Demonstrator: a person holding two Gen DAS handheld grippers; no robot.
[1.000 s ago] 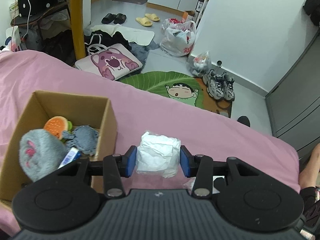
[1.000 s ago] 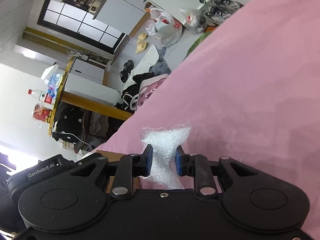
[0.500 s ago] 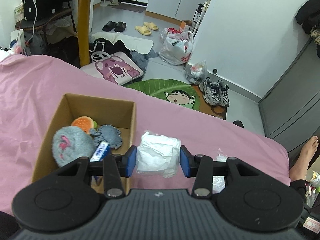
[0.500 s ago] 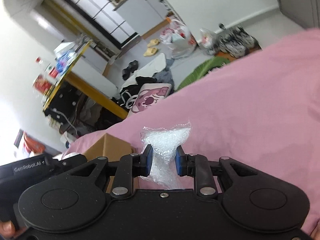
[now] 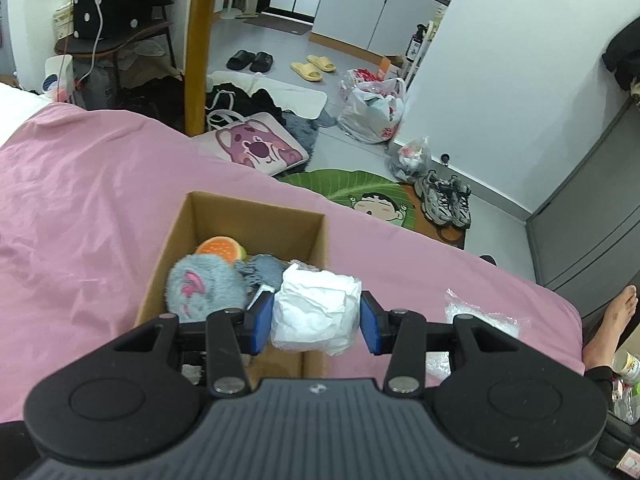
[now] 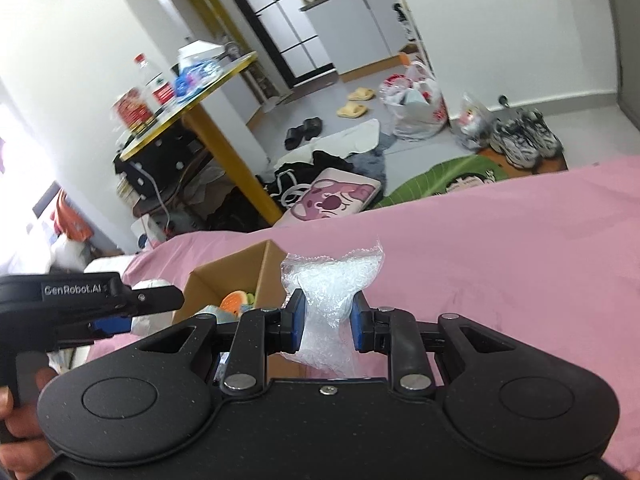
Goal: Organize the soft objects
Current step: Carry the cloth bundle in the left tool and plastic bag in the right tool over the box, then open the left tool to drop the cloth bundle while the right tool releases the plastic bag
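Yellow-legged table (image 5: 198,52), slippers (image 5: 313,69), sneakers (image 5: 446,199), leaf rug (image 5: 360,192).

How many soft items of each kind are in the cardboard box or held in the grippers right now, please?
Plush toys in the cardboard box: 3 (grey plush, orange plush, blue-grey plush)
White paper wad, left gripper: 1
Bubble wrap, right gripper: 1
Total: 5
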